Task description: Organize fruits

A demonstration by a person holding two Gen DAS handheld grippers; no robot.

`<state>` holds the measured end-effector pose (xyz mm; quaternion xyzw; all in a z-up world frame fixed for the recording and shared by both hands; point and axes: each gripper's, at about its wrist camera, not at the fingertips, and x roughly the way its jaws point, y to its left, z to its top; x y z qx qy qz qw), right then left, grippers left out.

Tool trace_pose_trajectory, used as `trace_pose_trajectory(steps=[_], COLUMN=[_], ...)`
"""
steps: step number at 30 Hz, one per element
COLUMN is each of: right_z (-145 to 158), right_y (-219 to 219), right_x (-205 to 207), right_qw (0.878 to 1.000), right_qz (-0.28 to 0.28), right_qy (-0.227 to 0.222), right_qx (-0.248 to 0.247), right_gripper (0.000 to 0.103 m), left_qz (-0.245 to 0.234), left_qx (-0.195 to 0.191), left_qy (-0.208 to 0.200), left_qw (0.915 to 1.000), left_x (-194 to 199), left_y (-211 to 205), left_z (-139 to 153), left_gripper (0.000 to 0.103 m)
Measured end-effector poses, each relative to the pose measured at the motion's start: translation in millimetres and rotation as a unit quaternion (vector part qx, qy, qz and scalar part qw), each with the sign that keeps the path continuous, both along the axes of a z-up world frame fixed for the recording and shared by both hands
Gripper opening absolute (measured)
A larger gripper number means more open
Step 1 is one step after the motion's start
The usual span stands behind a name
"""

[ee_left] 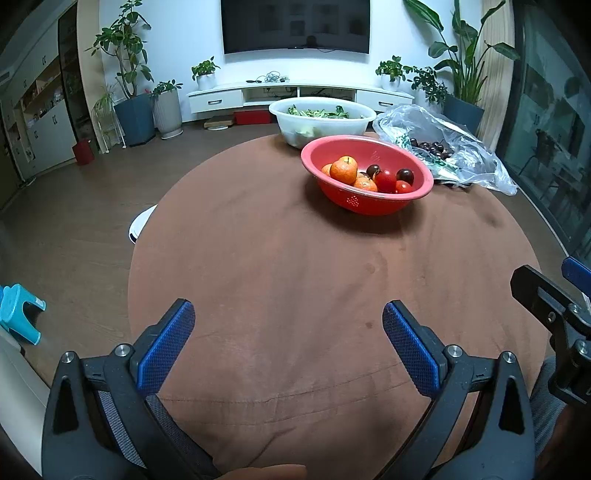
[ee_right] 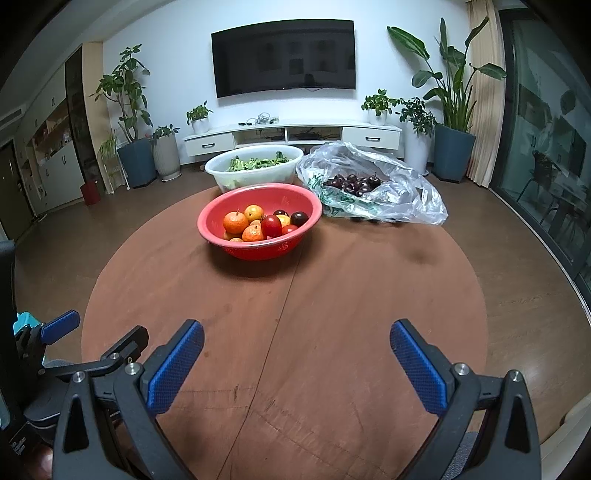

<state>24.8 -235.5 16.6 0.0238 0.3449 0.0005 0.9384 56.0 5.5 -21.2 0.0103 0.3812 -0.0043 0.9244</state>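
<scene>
Both your left gripper [ee_left: 288, 325] and right gripper [ee_right: 296, 345] gape wide, empty, ahead of them the round red plastic bowl [ee_right: 221, 218] collecting mixed fruit.

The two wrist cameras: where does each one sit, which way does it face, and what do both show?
Left wrist: sits on the left gripper, faces across the table toward the red bowl; its open fingers, a fingertip at the bottom edge and the right gripper at the right edge show.
Right wrist: sits on the right gripper, faces the same way; its open fingers and the left gripper at the left edge show.
Shared: table, red bowl, white bowl, bag, TV.
</scene>
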Motion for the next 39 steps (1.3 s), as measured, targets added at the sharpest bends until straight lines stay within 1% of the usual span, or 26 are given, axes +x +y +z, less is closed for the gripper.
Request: trace_pose_trajectory(steps=[9, 39], right_z=[-1.1, -1.0], right_y=[0.4, 2.1], right_x=[0.8, -0.5], right_qw=[1.0, 1.0], right_qz=[0.001, 0.001], right_qy=[0.002, 0.004], right_qx=[0.0, -0.001], right_gripper=[0.103, 0.103], left_qz=[0.0, 0.0], left_qx=[0.006, 0.009], left_qy=[0.001, 0.001], left_qw=[1.0, 1.0], left_x=[-1.0, -0.9], left_y=[-2.1, -2.2], left_z=[-3.1, -6.2], left_gripper=[0.103, 0.103])
